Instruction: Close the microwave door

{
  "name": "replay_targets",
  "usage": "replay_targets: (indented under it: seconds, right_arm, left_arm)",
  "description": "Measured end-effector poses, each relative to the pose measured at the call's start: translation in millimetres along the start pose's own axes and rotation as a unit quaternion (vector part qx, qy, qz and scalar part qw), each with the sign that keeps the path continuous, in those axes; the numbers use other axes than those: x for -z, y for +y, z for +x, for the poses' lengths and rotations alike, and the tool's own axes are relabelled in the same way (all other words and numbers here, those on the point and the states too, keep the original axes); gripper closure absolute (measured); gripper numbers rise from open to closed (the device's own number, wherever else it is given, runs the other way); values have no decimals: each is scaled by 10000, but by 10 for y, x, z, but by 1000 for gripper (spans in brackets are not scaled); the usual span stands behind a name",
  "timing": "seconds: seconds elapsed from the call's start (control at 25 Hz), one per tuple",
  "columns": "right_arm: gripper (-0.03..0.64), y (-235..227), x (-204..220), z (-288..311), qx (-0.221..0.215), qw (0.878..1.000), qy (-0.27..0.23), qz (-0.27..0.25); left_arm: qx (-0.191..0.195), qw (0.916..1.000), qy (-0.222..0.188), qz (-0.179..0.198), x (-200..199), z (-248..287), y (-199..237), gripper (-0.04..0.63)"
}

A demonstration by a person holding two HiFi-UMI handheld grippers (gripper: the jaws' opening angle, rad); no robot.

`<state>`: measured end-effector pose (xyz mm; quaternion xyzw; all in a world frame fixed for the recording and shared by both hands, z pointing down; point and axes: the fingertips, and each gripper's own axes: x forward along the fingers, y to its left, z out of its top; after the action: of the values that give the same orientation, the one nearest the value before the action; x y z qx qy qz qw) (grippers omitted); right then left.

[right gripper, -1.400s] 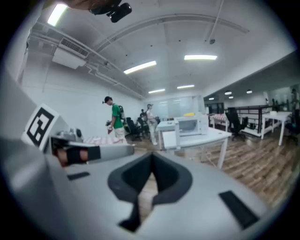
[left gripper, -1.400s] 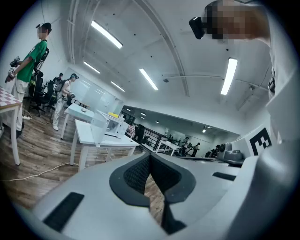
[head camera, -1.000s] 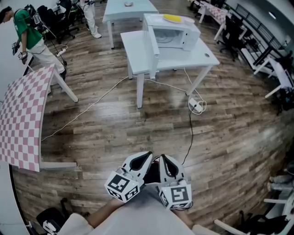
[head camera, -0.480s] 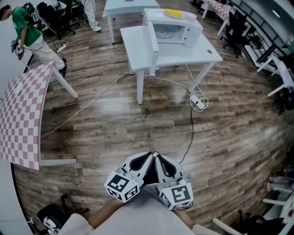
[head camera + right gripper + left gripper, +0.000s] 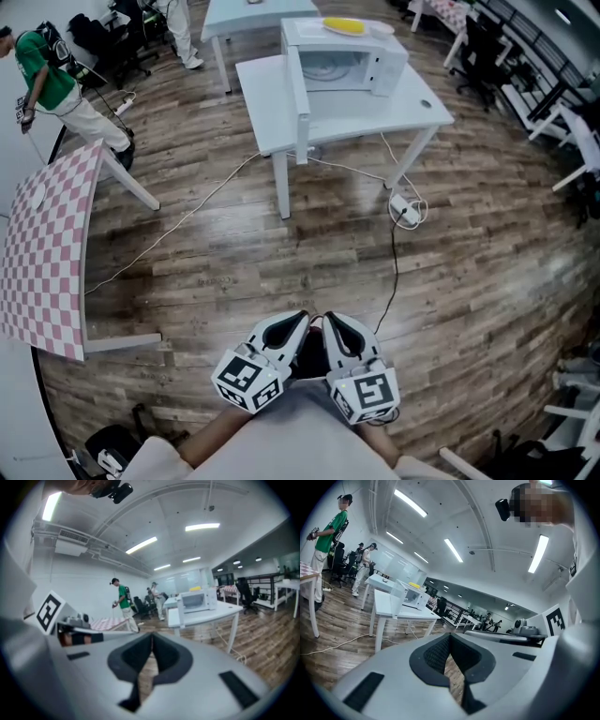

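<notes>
Both pinched together and empty, left tongs (image 5: pixel 298 322) and right tongs (image 5: pixel 332 324) sit well apart from white boxy microwave (image 5: pixel 349 58) at far edge of white table (image 5: pixel 262 98); shoving its open door (image 5: pixel 300 101) hard could skid it.

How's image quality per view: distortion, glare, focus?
Head view: fisheye bows the floor, sheen patches on it, microwave clear. Left gripper view: dark vignette corners, ceiling lights blown out, left claw in focus. Right gripper view: right claw blurred, microwave slightly soft.
</notes>
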<state>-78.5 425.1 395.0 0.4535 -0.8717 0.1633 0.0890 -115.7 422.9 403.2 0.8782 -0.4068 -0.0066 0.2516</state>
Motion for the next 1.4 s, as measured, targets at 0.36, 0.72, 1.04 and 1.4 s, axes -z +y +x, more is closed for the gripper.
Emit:
replay_targets:
  seconds: [0.36, 0.72, 1.04, 1.4]
  right_arm:
    - [594, -626, -178, 110, 244, 9995, -145, 149]
    - [594, -1016, -308, 193, 169, 9992, -356, 98]
    - [594, -1132, -382, 242, -67, 9992, -377, 71]
    - [594, -1151, -371, 375, -168, 9990, -375, 202]
  left_arm:
    - [9, 9999, 41, 133, -108, 460, 9, 577]
    - [-5, 9993, 42, 369, -150, 874, -18, 577]
    - [-208, 9990, -125, 381, -277, 1036, -4, 577]
    - [-235, 9988, -74, 412, -303, 1115, 64, 577]
